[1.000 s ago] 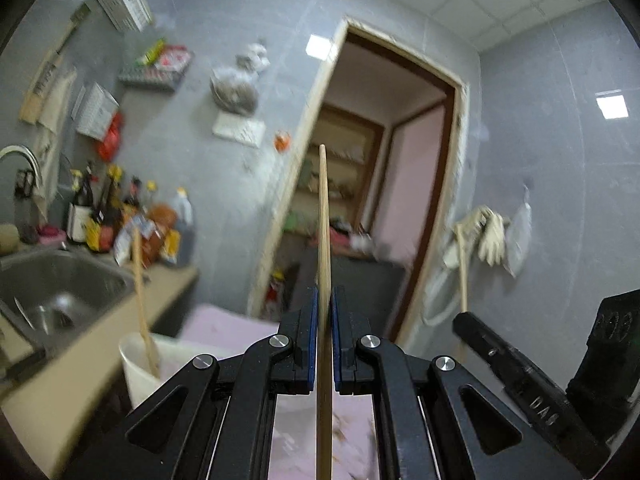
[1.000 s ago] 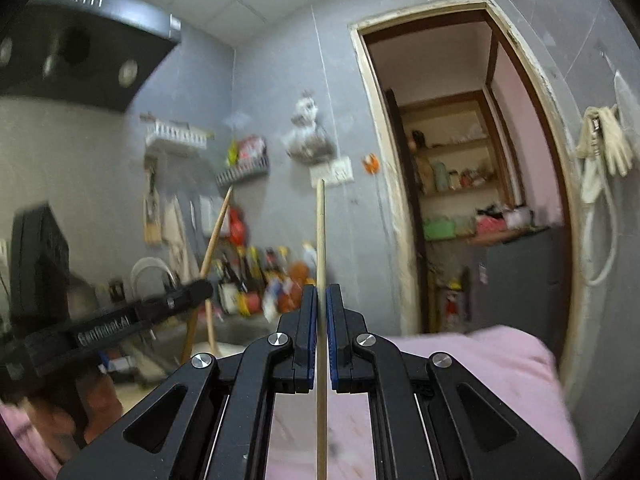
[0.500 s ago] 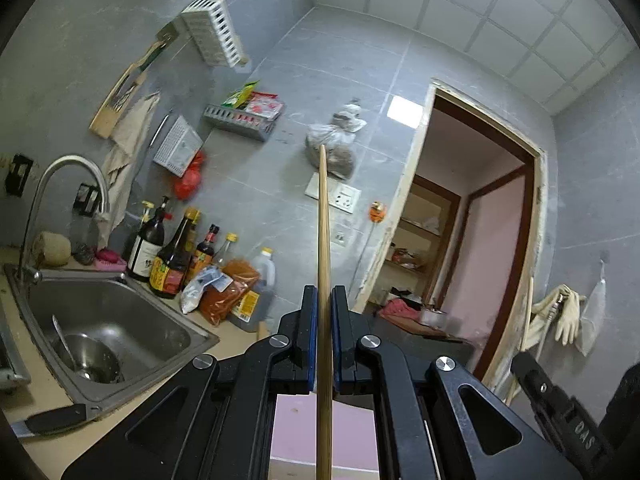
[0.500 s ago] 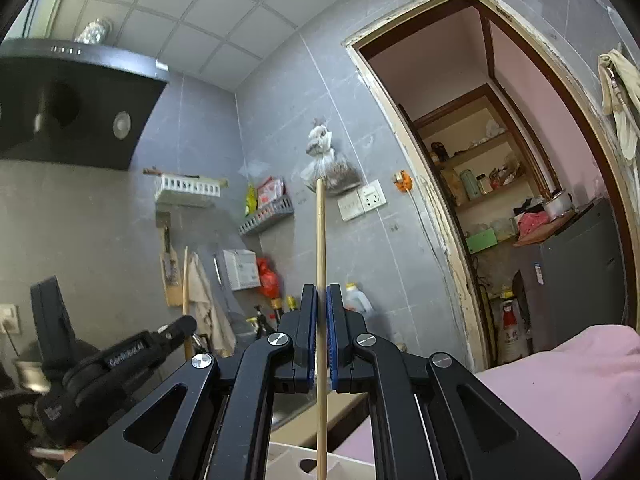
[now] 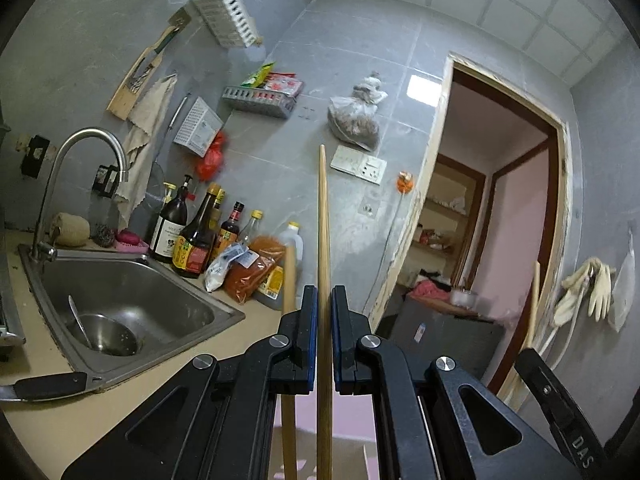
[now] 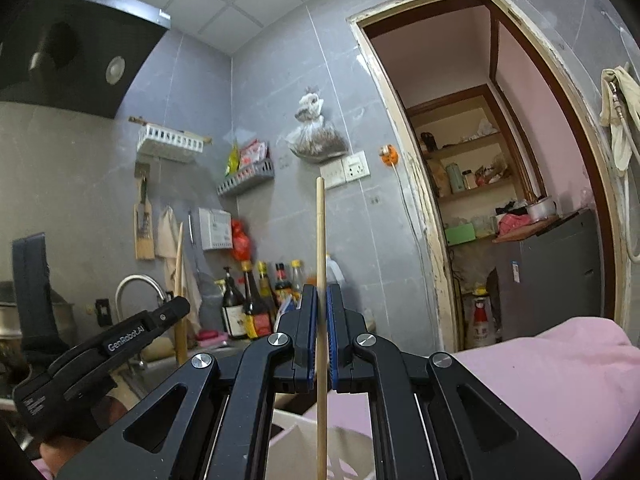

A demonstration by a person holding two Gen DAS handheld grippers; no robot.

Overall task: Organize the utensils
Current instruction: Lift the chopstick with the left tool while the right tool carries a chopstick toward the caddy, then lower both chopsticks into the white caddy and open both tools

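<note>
Each gripper, left and right, clamps an upright chopstick above what is probably a white holder; each should be lowered straight, tip inside the rim, before loosening

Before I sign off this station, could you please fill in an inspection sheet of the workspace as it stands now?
Surface: beige countertop with a stainless steel sink; a spoon lies in a metal bowl in the sink.
Job's things: one long wooden chopstick upright in the left gripper; another wooden chopstick in the right gripper; a third wooden stick stands beside the left jaws.
Clutter: dark sauce bottles, red spice bags, black-handled knife.
Grippers: both shut on chopsticks.
Cables: white cord under an orange wall hook.
Surroundings: grey tiled wall, open doorway, black range hood.
</note>
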